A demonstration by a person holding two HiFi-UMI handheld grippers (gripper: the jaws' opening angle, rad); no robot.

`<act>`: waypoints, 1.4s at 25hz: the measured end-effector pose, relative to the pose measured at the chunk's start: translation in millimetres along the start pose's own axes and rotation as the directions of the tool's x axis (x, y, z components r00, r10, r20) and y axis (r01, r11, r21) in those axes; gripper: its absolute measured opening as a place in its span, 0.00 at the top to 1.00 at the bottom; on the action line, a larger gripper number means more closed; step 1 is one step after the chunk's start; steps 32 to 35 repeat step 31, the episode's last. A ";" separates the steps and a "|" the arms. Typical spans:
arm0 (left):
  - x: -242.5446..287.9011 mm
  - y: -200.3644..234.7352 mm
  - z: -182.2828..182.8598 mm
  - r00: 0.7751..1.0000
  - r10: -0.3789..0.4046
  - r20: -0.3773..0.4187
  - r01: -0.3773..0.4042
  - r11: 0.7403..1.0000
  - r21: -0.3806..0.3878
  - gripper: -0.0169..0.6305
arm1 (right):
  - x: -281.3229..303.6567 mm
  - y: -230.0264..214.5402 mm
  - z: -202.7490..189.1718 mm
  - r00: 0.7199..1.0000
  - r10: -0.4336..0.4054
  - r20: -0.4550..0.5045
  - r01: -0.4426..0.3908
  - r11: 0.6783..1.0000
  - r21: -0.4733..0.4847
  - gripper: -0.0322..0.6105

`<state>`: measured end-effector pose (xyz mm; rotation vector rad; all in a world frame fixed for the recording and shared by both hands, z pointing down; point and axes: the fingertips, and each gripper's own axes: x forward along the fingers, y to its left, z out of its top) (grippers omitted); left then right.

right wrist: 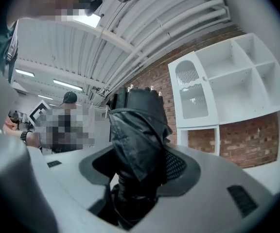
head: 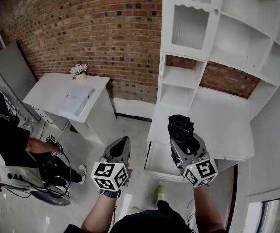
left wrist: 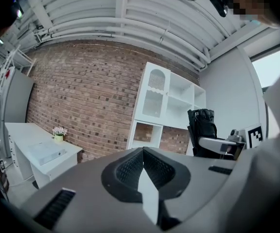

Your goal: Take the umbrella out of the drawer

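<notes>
A folded black umbrella (head: 181,128) stands upright in my right gripper (head: 183,141), whose jaws are shut on its lower part; the right gripper view shows the umbrella (right wrist: 139,144) filling the gap between the pads. The left gripper view also catches the umbrella (left wrist: 203,130) at the right, above the right gripper's grey jaw. My left gripper (head: 120,147) hangs beside it at the left, its jaws closed together with nothing between them, as the left gripper (left wrist: 142,166) view shows. The white drawer (head: 155,165) lies pulled out under the desk, below and between both grippers.
A white desk top (head: 218,120) runs under a white shelf cabinet (head: 213,38) against the brick wall. At the left stand a small white table (head: 64,98) with a flower pot (head: 79,72) and a seated person (head: 18,149) with gear. My shoes show on the grey floor (head: 81,198).
</notes>
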<state>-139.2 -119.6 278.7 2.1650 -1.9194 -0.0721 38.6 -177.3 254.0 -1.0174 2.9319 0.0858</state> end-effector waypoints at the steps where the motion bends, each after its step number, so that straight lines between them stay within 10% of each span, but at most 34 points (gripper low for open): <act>1: -2.3 -0.2 2.9 1.000 -0.002 0.006 0.002 1.000 0.003 0.96 | -1.0 1.0 5.9 1.000 -0.004 0.012 0.004 1.000 0.001 0.61; 35: -17.5 3.3 28.0 0.998 -0.004 0.058 0.001 0.999 0.047 0.96 | -6.0 15.6 39.8 0.996 -0.016 0.083 0.017 1.000 -0.012 0.61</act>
